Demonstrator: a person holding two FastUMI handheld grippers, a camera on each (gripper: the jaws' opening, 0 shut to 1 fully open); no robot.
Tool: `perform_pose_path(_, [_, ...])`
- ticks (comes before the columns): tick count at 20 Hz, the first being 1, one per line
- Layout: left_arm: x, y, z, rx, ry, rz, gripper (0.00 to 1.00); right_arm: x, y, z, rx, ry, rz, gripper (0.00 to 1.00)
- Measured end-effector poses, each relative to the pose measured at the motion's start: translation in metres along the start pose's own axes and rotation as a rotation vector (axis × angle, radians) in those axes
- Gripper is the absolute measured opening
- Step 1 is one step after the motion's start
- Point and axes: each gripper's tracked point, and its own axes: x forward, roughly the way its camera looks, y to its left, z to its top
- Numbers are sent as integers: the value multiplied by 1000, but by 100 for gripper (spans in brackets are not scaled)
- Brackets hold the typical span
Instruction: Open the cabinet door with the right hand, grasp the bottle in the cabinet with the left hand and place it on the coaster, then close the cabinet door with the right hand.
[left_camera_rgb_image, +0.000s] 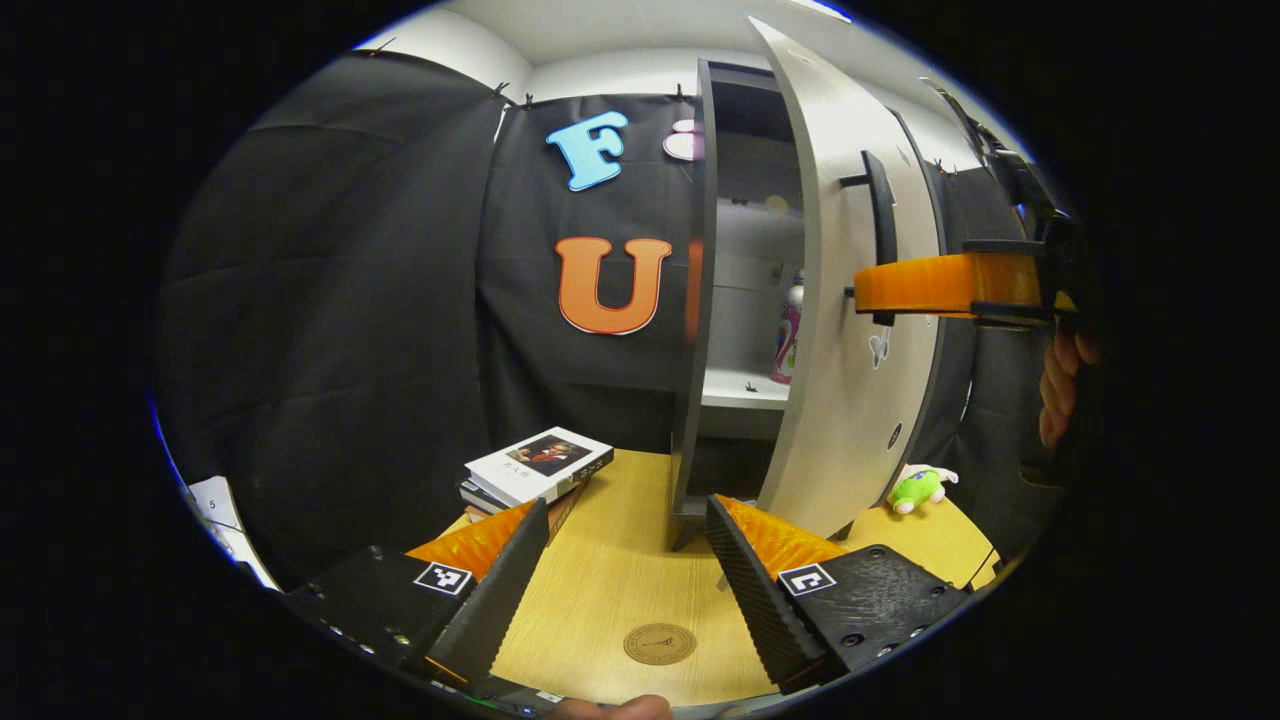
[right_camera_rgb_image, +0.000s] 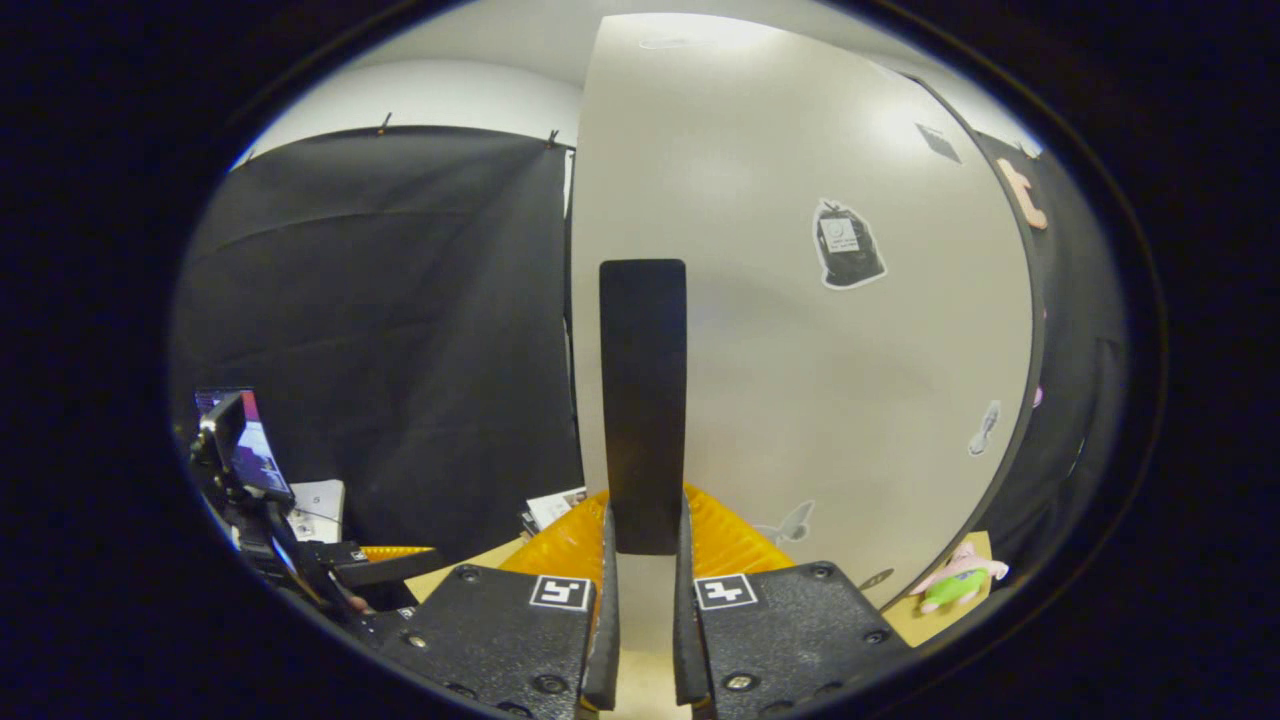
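The grey cabinet door (left_camera_rgb_image: 850, 330) stands partly swung open, and its black bar handle (right_camera_rgb_image: 643, 400) sits between the fingers of my right gripper (right_camera_rgb_image: 643, 530), which is shut on it. In the left gripper view that right gripper (left_camera_rgb_image: 880, 290) reaches the handle (left_camera_rgb_image: 880, 215) from the right. Inside the cabinet a pink and white bottle (left_camera_rgb_image: 788, 340) stands upright on a white shelf (left_camera_rgb_image: 740, 392). My left gripper (left_camera_rgb_image: 625, 535) is open and holds nothing, low over the wooden table (left_camera_rgb_image: 610, 580). A round brown coaster (left_camera_rgb_image: 660, 643) lies on the table between its fingers.
A stack of books (left_camera_rgb_image: 535, 468) lies on the table left of the cabinet. A small green plush toy (left_camera_rgb_image: 918, 487) rests to the right of the door, also seen as the toy (right_camera_rgb_image: 955, 582) in the right gripper view. A phone on a stand (right_camera_rgb_image: 245, 450) is at the far left.
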Motion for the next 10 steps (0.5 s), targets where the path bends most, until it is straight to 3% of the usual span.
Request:
perform_pose_path(6, [7, -21, -7, 20, 24, -23, 95, -14, -5, -4, -3, 7, 64, 24])
perform_pose_path(7, [9, -24, -5, 30, 20, -29, 100, -16, -6, -4, -1, 11, 70, 25])
perform_pose_path(10, [16, -31, -3, 62, 10, -44, 95, -23, -10, -5, -5, 16, 76, 24])
